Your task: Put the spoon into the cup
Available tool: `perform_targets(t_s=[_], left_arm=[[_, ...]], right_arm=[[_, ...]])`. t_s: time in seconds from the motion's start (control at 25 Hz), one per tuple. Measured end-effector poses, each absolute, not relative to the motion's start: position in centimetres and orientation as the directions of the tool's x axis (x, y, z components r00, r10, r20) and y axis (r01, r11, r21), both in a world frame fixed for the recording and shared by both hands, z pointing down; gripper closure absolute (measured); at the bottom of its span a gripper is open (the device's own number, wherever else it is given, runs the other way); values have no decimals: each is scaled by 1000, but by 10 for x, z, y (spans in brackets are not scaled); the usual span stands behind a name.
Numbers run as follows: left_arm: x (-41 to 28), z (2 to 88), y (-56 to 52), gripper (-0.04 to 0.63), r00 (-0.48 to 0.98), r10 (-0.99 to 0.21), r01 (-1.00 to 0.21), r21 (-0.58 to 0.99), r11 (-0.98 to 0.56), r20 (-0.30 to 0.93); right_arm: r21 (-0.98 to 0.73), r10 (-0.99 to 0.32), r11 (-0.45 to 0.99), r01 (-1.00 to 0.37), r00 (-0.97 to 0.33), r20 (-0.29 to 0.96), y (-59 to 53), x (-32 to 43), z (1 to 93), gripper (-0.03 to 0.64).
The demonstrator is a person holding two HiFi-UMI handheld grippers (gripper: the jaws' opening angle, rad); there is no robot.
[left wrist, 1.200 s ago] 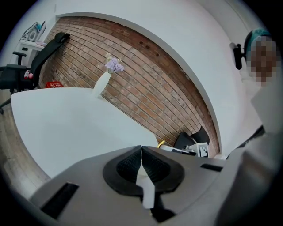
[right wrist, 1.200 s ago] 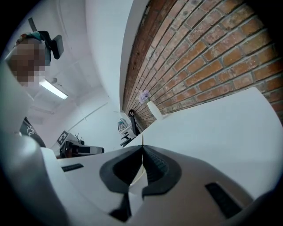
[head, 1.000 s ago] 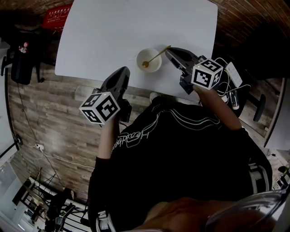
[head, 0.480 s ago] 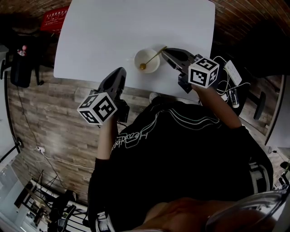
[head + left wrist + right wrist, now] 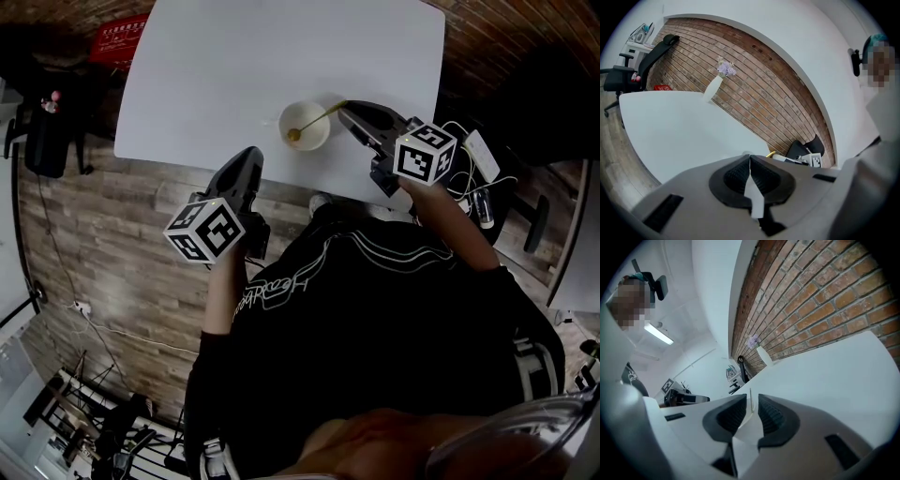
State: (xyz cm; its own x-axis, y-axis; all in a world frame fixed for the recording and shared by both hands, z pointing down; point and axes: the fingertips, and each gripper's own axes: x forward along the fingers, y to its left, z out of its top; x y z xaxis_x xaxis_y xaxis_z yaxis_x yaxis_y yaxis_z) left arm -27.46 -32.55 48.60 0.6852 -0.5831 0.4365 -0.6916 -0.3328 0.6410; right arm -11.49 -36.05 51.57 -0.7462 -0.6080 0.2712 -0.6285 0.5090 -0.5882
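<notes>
A white cup (image 5: 305,126) stands on the white table (image 5: 234,66) near its front edge. The golden spoon (image 5: 319,119) lies with its bowl inside the cup and its handle leaning over the rim toward the upper right. My right gripper (image 5: 346,111) sits at the handle's end. In the right gripper view the thin spoon handle (image 5: 750,401) stands in the gap of the right gripper (image 5: 752,397), whose jaws are slightly apart and not pressing on it. My left gripper (image 5: 253,155) is shut and empty at the table edge, left of the cup; its jaws meet in the left gripper (image 5: 749,157) view.
A white vase with flowers (image 5: 712,87) stands at the table's far side by the brick wall. A black office chair (image 5: 655,52) and a red crate (image 5: 122,36) lie beyond the left end. Cables and small devices (image 5: 478,164) sit right of the table.
The spoon stays in the cup and the right gripper stays at its handle end. Both grippers have shifted only slightly.
</notes>
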Motion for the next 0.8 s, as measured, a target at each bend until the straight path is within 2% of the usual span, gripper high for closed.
perform_targets(t_s=[0.08,0.48,0.64,0.8], left_arm=[[-271,484,-319,591,678,-592,-696,639,-328,435],[-249,444,-274,591,638,-660,-721,610,-329,397],[-228,418,-256,591,641,-679,-716,598,-361,357],[-203,396,-239,591,647,-693,-714,572,-404,318]], right_arm=[[-595,-596,516,-616,-757,268,-356,-112,513,534],[-585,-578,568,-578,-787,217,-325,-87,478,532],[-535,-560,642,-550,-812,164,-305,-77,441,589],[-509,-527,701,-499,-844,100,-282,-66,407,611]])
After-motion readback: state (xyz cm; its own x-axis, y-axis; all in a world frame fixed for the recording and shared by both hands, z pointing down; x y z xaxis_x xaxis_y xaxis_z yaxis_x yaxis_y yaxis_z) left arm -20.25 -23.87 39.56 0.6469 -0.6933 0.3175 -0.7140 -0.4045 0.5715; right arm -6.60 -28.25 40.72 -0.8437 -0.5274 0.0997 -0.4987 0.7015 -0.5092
